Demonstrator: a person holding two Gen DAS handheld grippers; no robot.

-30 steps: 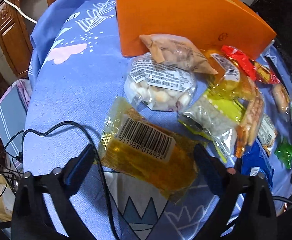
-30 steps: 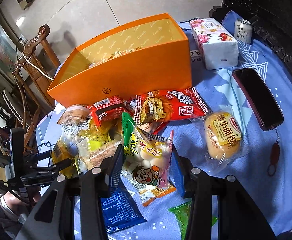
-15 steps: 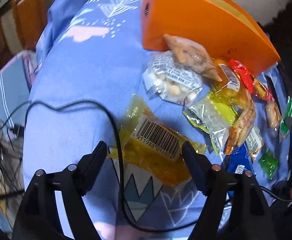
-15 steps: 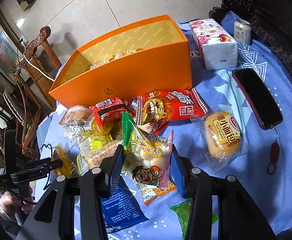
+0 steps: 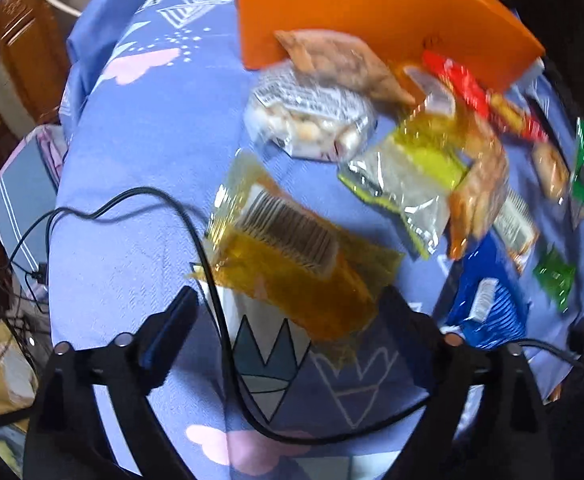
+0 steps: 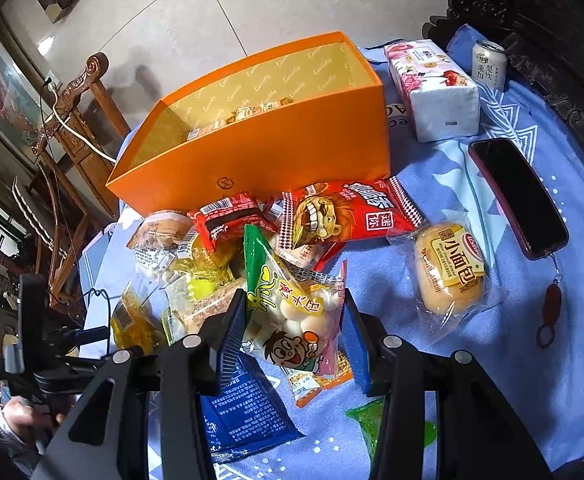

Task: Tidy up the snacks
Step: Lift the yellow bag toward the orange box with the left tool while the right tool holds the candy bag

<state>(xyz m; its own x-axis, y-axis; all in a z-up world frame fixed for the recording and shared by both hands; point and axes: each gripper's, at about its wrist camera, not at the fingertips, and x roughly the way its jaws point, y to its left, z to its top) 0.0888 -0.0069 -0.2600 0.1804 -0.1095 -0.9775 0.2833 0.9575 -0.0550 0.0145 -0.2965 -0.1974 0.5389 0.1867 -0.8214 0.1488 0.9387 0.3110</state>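
Observation:
An open orange box [image 6: 276,148] stands at the back of the blue cloth, with a few snacks inside; it also shows in the left wrist view [image 5: 372,12]. A pile of snack packets lies in front of it. My right gripper [image 6: 292,332] is shut on a green and yellow packet of white candies [image 6: 288,312], held above the pile. My left gripper [image 5: 288,312] is open around the near end of a yellow packet with a barcode [image 5: 292,256], which lies on the cloth; the view is blurred.
A clear packet of white candies [image 5: 312,120], a blue packet [image 5: 488,304] and a red lion packet [image 6: 344,212] lie in the pile. A bun packet [image 6: 448,268], phone [image 6: 516,196], tissue pack [image 6: 432,88] and can [image 6: 488,64] lie right. A black cable [image 5: 212,280] crosses the cloth.
My left gripper pulled back from the yellow packet, then came forward again around its near end. My right gripper holds the candy packet in the same place.

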